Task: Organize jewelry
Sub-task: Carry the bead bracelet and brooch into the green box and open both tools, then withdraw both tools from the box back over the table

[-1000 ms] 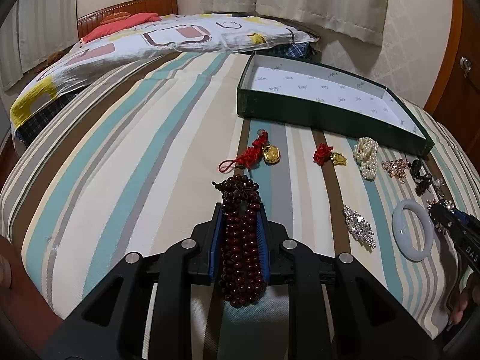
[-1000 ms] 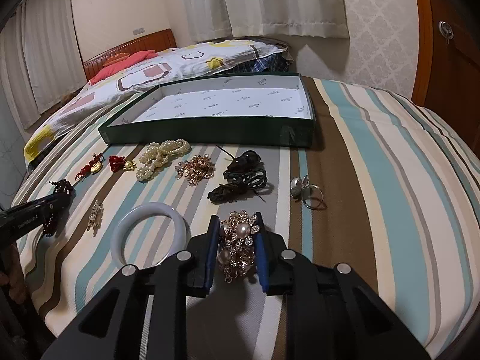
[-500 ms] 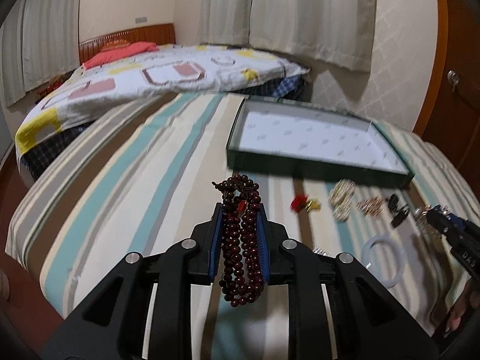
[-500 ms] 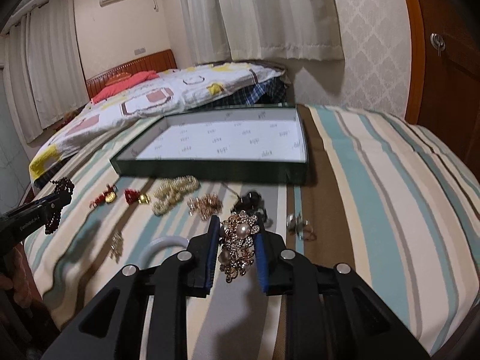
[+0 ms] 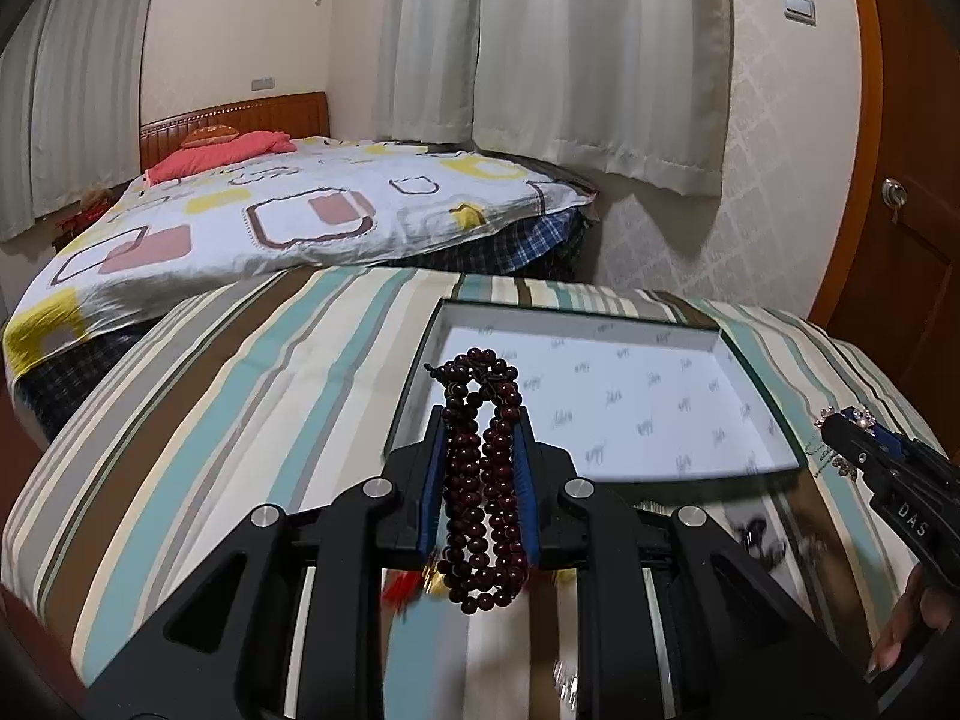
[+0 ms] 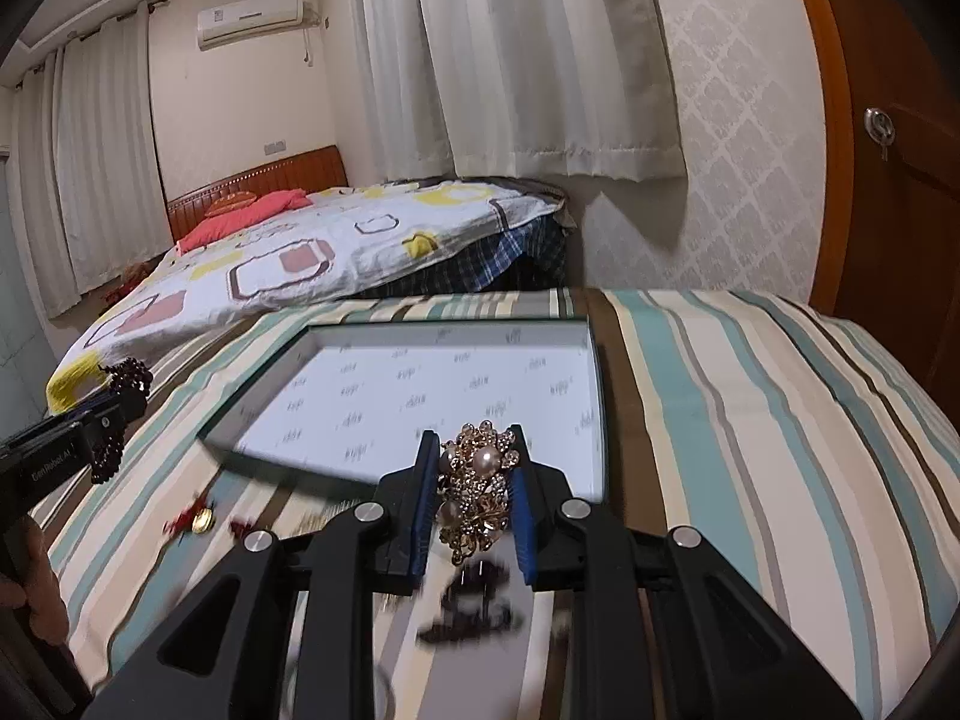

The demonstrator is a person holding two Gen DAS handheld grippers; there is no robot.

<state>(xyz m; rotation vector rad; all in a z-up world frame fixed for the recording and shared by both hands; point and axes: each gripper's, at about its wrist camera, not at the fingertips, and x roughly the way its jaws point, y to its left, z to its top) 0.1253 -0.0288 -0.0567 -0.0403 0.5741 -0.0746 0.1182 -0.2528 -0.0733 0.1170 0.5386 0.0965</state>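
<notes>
My left gripper (image 5: 478, 420) is shut on a dark red bead bracelet (image 5: 483, 480) and holds it in the air just before the near left corner of the green box (image 5: 606, 408) with its white lining. My right gripper (image 6: 471, 444) is shut on a gold pearl brooch (image 6: 477, 489) and holds it above the box's (image 6: 420, 396) near edge. The right gripper also shows at the right of the left wrist view (image 5: 852, 426), and the left gripper at the left of the right wrist view (image 6: 114, 402).
Other jewelry lies blurred on the striped bedcover (image 5: 210, 396) below the grippers: red tassel charms with a gold piece (image 6: 201, 519) and dark pieces (image 6: 474, 606). A second bed with a patterned quilt (image 5: 288, 222) lies behind. A wooden door (image 6: 888, 180) stands at the right.
Both grippers have risen from the bedcover and moved forward toward the box, each carrying its piece. The loose jewelry has slid under the grippers and out of clear view.
</notes>
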